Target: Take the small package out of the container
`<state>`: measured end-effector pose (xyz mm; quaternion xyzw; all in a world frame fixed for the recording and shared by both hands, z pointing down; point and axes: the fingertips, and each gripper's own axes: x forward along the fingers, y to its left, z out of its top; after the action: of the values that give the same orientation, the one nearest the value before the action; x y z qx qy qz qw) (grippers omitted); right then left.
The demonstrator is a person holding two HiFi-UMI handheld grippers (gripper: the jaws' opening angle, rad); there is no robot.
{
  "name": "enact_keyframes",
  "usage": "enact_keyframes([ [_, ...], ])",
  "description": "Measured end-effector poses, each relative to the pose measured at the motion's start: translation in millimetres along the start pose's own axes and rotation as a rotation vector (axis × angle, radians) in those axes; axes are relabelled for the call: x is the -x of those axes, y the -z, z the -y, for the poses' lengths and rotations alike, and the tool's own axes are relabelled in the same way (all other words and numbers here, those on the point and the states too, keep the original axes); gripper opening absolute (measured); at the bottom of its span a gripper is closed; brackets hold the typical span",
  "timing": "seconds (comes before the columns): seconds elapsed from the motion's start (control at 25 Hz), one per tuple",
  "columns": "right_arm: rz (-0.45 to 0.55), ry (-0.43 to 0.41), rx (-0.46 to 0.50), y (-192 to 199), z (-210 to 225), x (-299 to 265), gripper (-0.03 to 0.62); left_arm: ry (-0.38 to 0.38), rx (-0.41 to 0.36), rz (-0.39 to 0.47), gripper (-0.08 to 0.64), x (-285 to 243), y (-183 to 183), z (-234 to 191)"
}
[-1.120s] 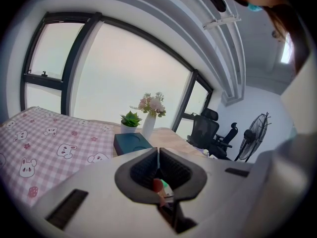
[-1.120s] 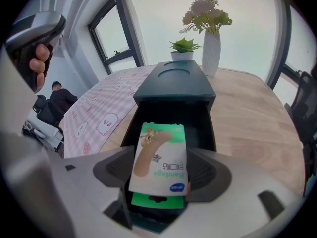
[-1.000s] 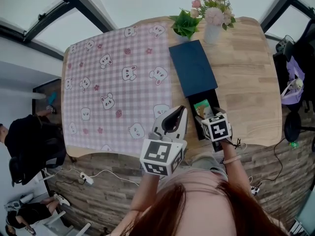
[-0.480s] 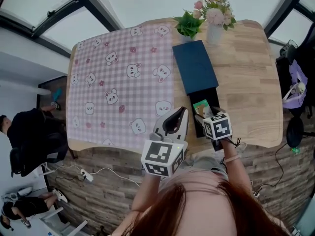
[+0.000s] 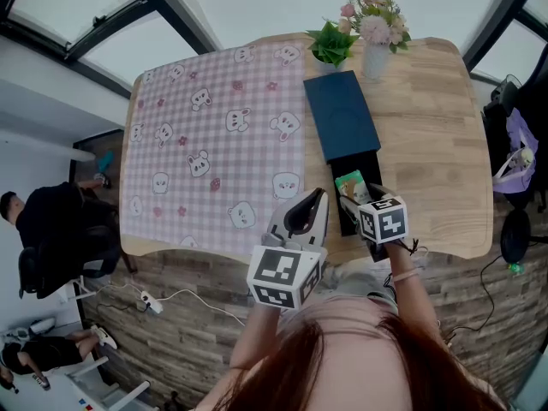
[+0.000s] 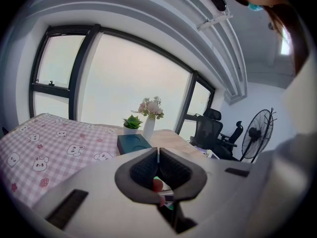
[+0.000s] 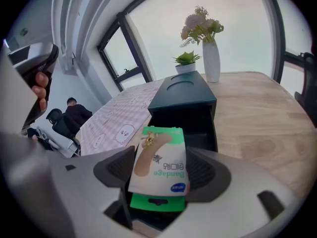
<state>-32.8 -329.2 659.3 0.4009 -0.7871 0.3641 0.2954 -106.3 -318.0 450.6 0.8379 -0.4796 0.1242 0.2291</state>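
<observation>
A dark blue box, the container (image 5: 341, 114), lies on the wooden table (image 5: 428, 144) with its black drawer (image 5: 364, 168) pulled out toward me. My right gripper (image 5: 355, 199) is shut on the small green and white bandage package (image 5: 351, 184), holding it just above the drawer's near end. In the right gripper view the package (image 7: 161, 157) stands upright between the jaws, with the container (image 7: 185, 90) behind it. My left gripper (image 5: 318, 199) hovers just left of the drawer at the table's near edge. Its jaws (image 6: 158, 155) meet with nothing between them.
A white vase of flowers (image 5: 372, 50) and a small potted plant (image 5: 330, 43) stand behind the container. A pink checked bunny cloth (image 5: 214, 144) covers the table's left half. A person (image 5: 47, 229) sits beyond the left edge. An office chair (image 6: 210, 130) and fan (image 6: 260, 133) stand to the right.
The head view has drifted slightly, shifting the table in the picture. Both grippers keep about the same places, the right one still gripping the package over the drawer.
</observation>
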Motion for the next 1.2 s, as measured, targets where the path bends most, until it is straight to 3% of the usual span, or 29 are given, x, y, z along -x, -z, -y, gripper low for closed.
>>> enact_keyframes([
  [0.76, 0.126, 0.006, 0.102, -13, -6, 48, 0.322, -0.081, -0.017, 0.053, 0.017, 27, 0, 24],
  [1.2, 0.238, 0.017, 0.195, -14, -3, 95, 0.321, -0.126, -0.041, 0.132, 0.017, 41, -4, 55],
])
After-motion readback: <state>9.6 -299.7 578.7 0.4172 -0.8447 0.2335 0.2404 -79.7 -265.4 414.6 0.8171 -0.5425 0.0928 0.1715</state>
